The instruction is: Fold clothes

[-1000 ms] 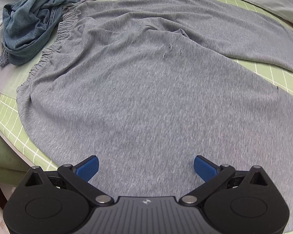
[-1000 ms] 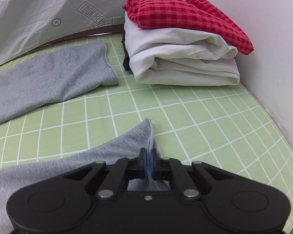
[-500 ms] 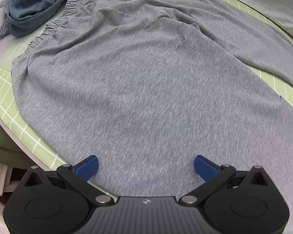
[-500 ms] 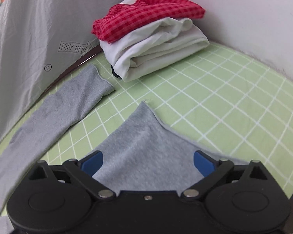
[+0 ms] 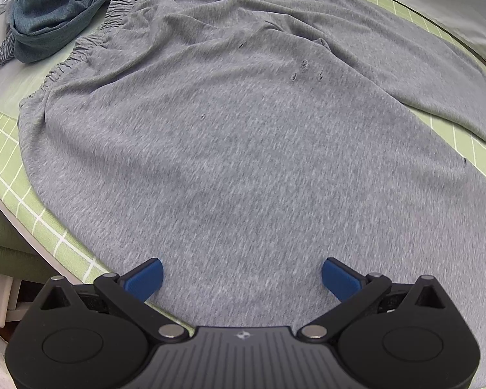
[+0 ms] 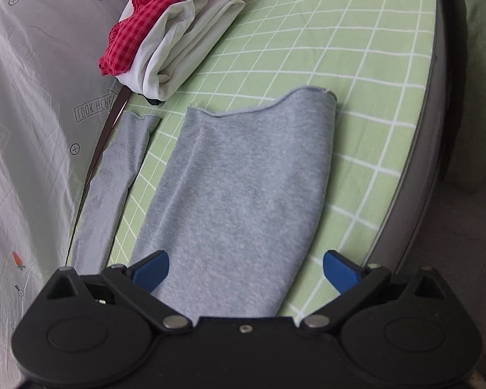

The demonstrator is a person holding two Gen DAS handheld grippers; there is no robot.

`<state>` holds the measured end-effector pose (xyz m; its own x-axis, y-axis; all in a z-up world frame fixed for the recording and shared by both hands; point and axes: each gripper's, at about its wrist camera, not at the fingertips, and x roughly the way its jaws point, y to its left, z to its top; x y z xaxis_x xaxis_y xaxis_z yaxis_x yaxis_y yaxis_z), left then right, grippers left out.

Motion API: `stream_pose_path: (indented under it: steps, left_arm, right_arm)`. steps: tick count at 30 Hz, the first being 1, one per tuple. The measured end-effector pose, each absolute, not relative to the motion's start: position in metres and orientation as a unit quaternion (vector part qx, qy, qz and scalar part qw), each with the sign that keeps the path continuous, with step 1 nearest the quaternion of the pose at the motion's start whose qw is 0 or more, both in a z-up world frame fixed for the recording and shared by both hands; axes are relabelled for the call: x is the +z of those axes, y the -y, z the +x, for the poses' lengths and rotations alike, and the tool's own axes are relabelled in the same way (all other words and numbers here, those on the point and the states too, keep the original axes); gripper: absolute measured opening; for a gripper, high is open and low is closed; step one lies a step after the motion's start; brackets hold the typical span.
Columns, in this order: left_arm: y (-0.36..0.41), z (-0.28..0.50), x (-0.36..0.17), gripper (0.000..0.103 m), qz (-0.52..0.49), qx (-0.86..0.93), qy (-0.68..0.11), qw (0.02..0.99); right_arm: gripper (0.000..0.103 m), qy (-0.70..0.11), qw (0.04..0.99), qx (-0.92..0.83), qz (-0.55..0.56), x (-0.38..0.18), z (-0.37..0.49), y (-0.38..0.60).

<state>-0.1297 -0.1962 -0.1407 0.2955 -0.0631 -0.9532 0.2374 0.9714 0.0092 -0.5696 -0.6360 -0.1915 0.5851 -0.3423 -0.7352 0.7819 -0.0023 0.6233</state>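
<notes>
Right tongs: since their grip on the hem is gone, the right tongs (image 6: 244, 270) have just been opening and stand wide, empty, above the leg.
Left tongs: the left tongs (image 5: 241, 278) gape wide, holding nothing.
Garment: the grey knit trousers (image 5: 243, 149) lie spread on the green checked bed sheet (image 6: 356, 64), cuff toward twelve o'clock.
Meaning: the leg is probably laid out for its first fold.

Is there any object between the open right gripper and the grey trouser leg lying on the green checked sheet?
Nothing visible. The right gripper is open just above the grey trouser leg, with bare cloth between its blue pads. The folded stack of red checked and white clothes lies farther away, beyond the hem.
</notes>
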Motion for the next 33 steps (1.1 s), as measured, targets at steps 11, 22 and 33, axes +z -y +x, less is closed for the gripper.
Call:
stream_pose_path:
  steps: [11, 22, 33]
  left_arm:
    - [0.187, -0.132, -0.14, 0.103, 0.075, -0.124, -0.582, 0.8]
    - [0.076, -0.105, -0.12, 0.103, -0.095, -0.079, -0.556, 0.822]
    - [-0.002, -0.041, -0.123, 0.091, -0.11, -0.016, -0.538, 0.835]
  right_arm:
    - [0.103, -0.22, 0.698, -0.32, 0.602, -0.196, -0.525, 0.597]
    - [0.103, -0.203, 0.682, -0.302, 0.634, -0.199, -0.489, 0.567]
    - [0.103, -0.186, 0.678, -0.347, 0.62, -0.193, -0.453, 0.535]
